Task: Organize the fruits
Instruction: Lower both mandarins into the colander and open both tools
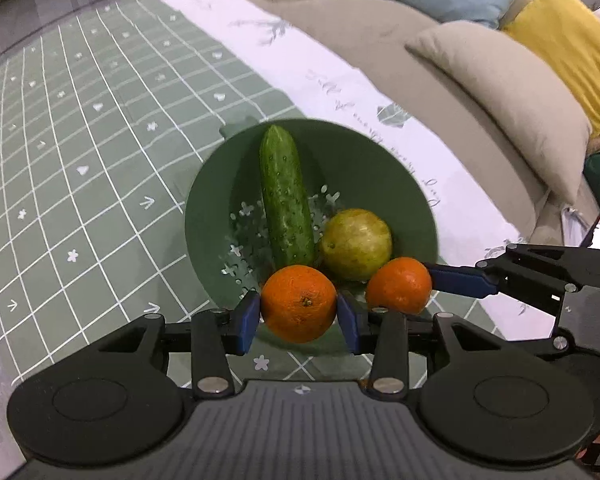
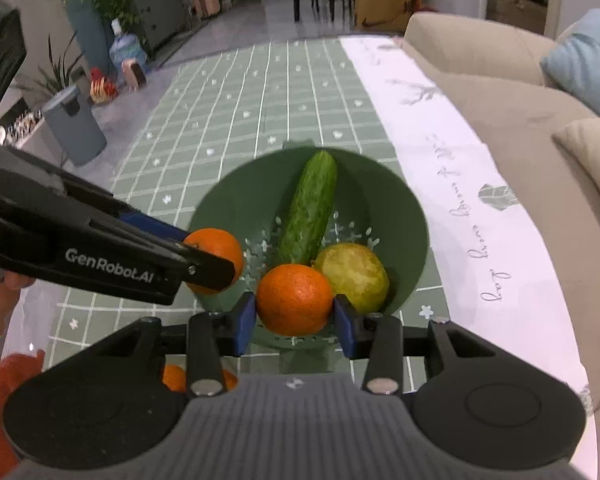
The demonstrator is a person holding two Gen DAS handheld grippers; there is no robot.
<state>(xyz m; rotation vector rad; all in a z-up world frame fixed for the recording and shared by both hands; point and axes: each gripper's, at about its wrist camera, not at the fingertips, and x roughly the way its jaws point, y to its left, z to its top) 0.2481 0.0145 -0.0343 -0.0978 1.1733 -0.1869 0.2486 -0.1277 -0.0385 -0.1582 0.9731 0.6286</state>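
The left gripper (image 1: pixel 298 317) is clenched on an orange (image 1: pixel 299 303), its blue pads (image 1: pixel 247 322) pressed against both sides of the fruit, at the near rim of the green bowl (image 1: pixel 216 208). Ahead of it in the bowl a cucumber (image 1: pixel 286 196) lies lengthwise, pointing away, with a yellow-green fruit (image 1: pixel 356 244) just to the right of it, touching or nearly so. Further right, the right gripper (image 2: pixel 295 317) comes in from the side and grips a second orange (image 2: pixel 295 305), again with a pad on each side. Seen from the right gripper, that orange sits at the near edge of the bowl, just in front of the cucumber's near end and touching the yellow-green fruit on its right; the left gripper's orange hangs over the bowl's left rim. The bowl stands on a green checked cloth (image 1: pixel 80 140). Beyond, to the right of both grippers, a beige sofa (image 1: pixel 380 40) carries cushions (image 1: pixel 512 92)
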